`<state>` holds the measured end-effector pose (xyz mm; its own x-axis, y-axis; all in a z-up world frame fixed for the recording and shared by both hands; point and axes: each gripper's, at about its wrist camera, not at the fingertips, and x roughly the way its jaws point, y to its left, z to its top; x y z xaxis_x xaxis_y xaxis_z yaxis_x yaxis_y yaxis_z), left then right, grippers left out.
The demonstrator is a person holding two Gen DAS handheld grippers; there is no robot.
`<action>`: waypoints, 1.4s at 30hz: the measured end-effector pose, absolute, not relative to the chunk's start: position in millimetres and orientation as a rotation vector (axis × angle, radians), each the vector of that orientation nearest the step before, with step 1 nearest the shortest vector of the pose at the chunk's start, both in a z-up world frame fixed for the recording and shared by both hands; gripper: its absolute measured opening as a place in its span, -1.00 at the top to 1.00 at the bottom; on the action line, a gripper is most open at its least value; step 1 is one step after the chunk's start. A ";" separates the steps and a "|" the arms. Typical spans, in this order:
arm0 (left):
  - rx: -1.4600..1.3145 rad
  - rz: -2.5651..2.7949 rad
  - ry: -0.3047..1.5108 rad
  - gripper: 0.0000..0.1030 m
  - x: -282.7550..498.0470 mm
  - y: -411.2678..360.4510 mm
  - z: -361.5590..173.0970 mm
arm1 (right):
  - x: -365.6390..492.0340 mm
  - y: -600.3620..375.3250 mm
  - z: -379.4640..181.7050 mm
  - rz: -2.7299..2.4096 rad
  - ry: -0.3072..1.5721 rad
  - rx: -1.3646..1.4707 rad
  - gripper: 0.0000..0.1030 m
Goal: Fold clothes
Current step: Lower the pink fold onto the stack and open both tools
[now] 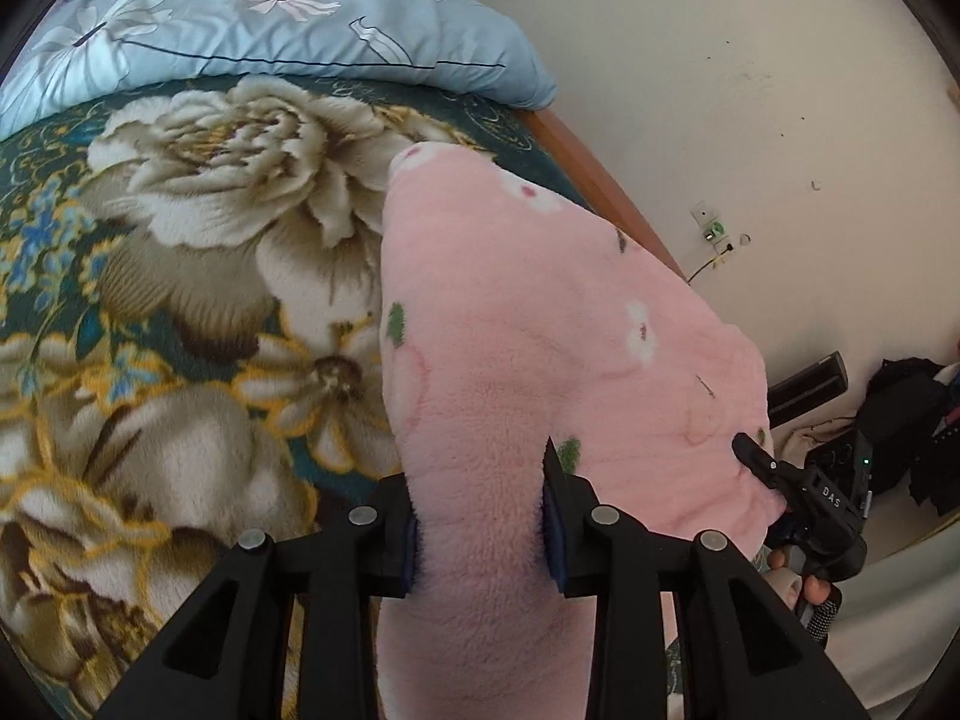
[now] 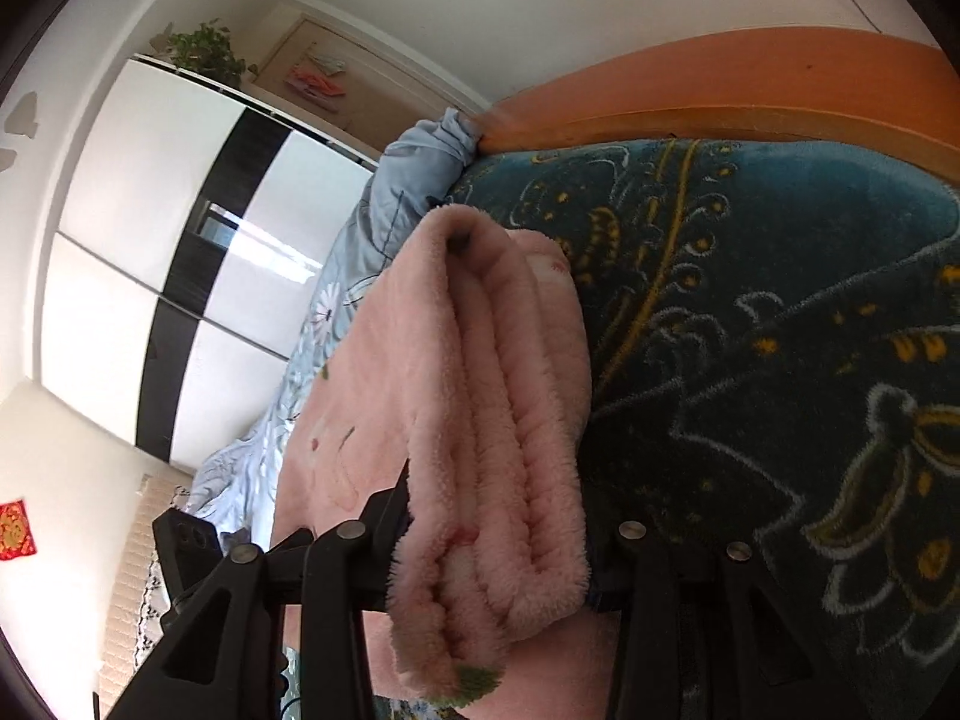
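Observation:
A pink fleece garment [image 1: 540, 330] with small flower prints lies folded in thick layers on the bed. In the left wrist view my left gripper [image 1: 480, 480] is shut on its near end, and the fleece bulges on either side of the pads. The right wrist view shows the stacked folds [image 2: 510, 420] edge-on, with my right gripper [image 2: 498, 516] shut on them. Its right finger is hidden behind the fleece. The right gripper also shows in the left wrist view, at the garment's right edge, held by a hand [image 1: 798, 585].
A dark teal floral blanket [image 1: 180, 300] covers the bed. A light blue flowered quilt [image 1: 270, 24] lies at its far end against the orange wooden bed frame [image 2: 720, 84]. A black-and-white wardrobe [image 2: 180, 240] stands beyond, and dark bags [image 1: 912, 420] lie on the floor by the wall.

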<state>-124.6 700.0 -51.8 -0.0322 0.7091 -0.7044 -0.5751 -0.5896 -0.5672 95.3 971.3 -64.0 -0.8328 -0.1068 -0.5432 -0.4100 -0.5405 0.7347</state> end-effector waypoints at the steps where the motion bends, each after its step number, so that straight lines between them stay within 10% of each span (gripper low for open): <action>1: -1.320 1.774 -0.161 0.27 -124.6 697.1 -50.0 | 96.9 970.6 -60.0 2.477 1.386 -0.819 0.05; 16: -1.169 1.796 0.004 0.23 -74.9 683.9 -26.1 | 70.1 926.2 12.9 2.583 0.881 -0.867 0.05; 42: -1.189 1.875 0.090 0.07 -55.2 697.2 -53.2 | 107.7 913.8 -30.6 2.488 0.792 -0.964 0.18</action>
